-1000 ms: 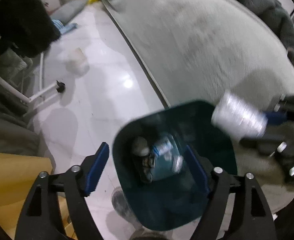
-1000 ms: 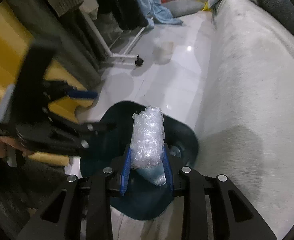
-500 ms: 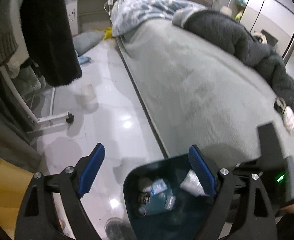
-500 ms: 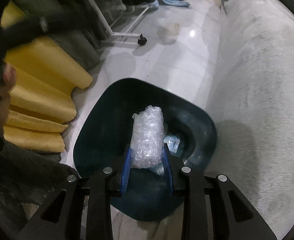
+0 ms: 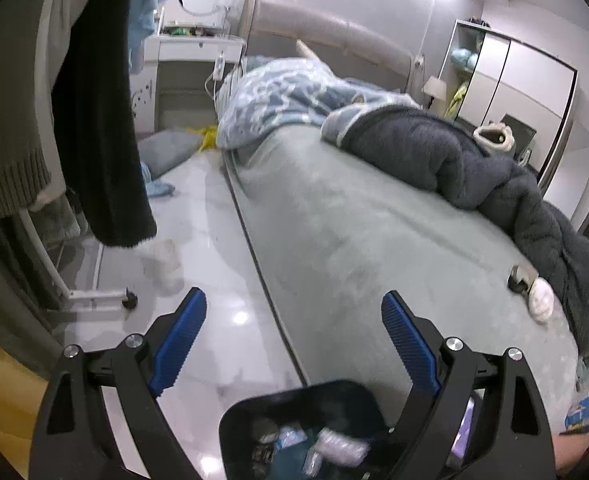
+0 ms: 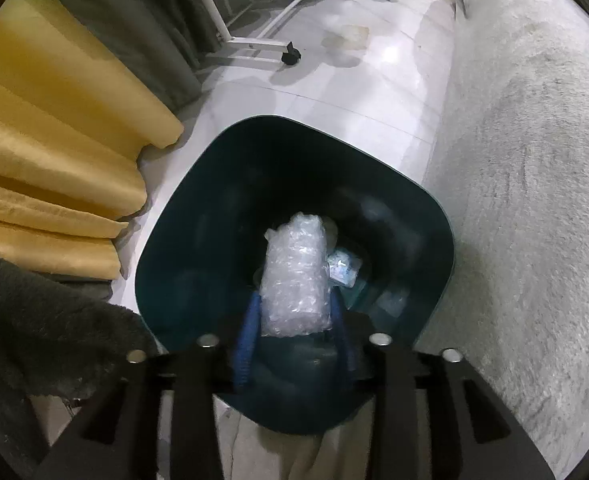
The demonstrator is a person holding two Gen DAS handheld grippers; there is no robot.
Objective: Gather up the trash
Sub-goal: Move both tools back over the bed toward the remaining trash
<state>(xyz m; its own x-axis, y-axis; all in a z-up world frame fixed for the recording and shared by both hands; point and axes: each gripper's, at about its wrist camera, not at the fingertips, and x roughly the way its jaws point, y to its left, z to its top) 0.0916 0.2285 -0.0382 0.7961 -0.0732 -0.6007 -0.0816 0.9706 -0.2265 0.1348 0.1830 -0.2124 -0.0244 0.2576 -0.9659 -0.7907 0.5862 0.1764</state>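
Now right gripper [image 6: 292, 312] steeply down over open mouth of dark bin [image 6: 174, 240]; jaws just been opening, blue pads slightly off sides of bubble-wrap roll [image 6: 294, 276], no longer pinching. Roll between pads, long axis running along fingers toward bin bottom, above other trash. Release looks under way; drop path straight into bin. Left gripper [image 5: 292, 340] spread wide, empty, aimed over bed [image 5: 354, 232], bin just below its fingertips
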